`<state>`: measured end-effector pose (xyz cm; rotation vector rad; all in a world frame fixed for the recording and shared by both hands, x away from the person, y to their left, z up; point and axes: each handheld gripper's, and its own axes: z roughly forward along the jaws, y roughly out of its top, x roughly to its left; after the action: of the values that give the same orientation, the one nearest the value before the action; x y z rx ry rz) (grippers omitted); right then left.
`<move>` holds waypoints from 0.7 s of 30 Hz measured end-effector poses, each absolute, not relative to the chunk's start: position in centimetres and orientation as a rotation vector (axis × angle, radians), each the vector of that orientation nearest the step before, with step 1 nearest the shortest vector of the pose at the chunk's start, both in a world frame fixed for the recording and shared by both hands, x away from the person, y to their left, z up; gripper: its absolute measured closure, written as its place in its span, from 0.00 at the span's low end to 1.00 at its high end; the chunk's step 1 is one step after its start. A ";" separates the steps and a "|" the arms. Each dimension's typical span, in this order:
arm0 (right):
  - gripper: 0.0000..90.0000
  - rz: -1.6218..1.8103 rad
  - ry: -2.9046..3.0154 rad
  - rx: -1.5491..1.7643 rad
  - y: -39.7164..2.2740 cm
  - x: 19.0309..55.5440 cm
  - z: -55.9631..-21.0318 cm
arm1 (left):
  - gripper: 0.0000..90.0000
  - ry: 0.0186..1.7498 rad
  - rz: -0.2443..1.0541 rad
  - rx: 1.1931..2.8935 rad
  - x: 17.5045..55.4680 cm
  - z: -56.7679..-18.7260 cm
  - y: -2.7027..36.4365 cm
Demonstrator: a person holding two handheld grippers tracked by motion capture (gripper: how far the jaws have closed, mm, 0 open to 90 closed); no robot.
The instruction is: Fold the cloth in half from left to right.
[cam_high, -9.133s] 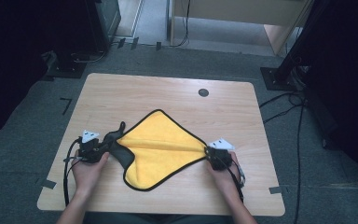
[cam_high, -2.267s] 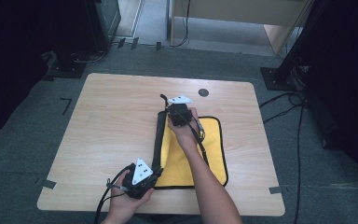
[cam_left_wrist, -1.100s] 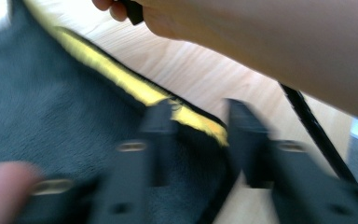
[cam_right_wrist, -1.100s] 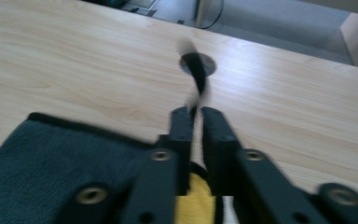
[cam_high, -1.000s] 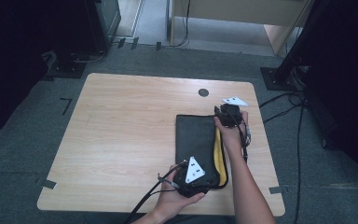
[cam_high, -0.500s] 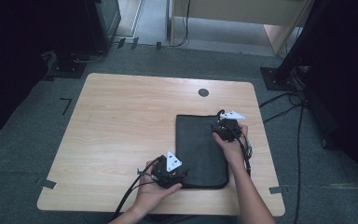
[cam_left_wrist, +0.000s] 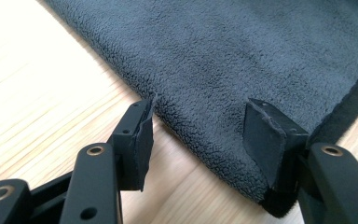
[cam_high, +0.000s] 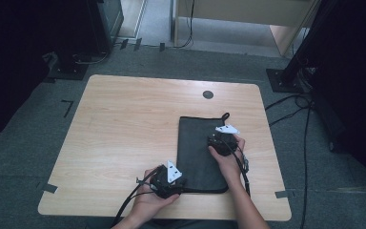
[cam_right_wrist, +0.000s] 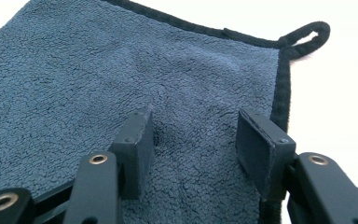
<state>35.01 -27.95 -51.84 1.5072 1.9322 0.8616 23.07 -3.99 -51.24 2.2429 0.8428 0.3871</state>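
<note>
A dark grey fleece cloth point(cam_high: 198, 148) lies folded flat on the right half of the wooden table point(cam_high: 124, 124), with its hanging loop point(cam_high: 226, 116) at the far right corner. My left gripper point(cam_high: 178, 183) stands open at the cloth's near left corner. In the left gripper view point(cam_left_wrist: 198, 126) one fingertip rests at the cloth's point(cam_left_wrist: 242, 56) edge and the other over its bound corner. My right gripper point(cam_high: 220, 137) sits low over the cloth near its right edge. Its jaws point(cam_right_wrist: 196, 135) have just been opening; the cloth point(cam_right_wrist: 98, 70) lies flat beneath them, unpinched, with the loop point(cam_right_wrist: 307, 35) beyond.
A round black cable grommet point(cam_high: 208, 94) sits in the table's far edge region. Black equipment stands point(cam_high: 286, 78) and cables point(cam_high: 290, 109) are on the floor to the right. Each gripper trails a cable point(cam_high: 128, 205) toward the table's near edge.
The yellow side of the cloth is covered; the cloth now lies all dark. My left gripper has slid left along the near edge to the corner. My right gripper has come nearer and lower.
</note>
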 end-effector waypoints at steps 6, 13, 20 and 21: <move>0.53 0.873 1.914 1.535 -24.4 36.1 -51.9 | 0.48 0.922 0.415 2.216 23.7 -51.2 -0.4; 0.51 0.899 1.977 1.457 -19.9 37.6 -51.8 | 0.48 0.995 0.413 2.183 23.9 -51.2 3.1; 0.49 0.957 1.941 1.442 -22.5 35.5 -50.4 | 0.43 1.001 0.397 2.102 24.5 -50.5 4.7; 0.49 0.949 1.951 1.427 -23.0 34.8 -50.2 | 0.43 1.015 0.389 2.082 24.8 -50.3 4.9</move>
<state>34.77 -23.01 -50.23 1.4269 1.9506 0.9494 24.81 4.93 -50.32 2.0816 1.0146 0.3890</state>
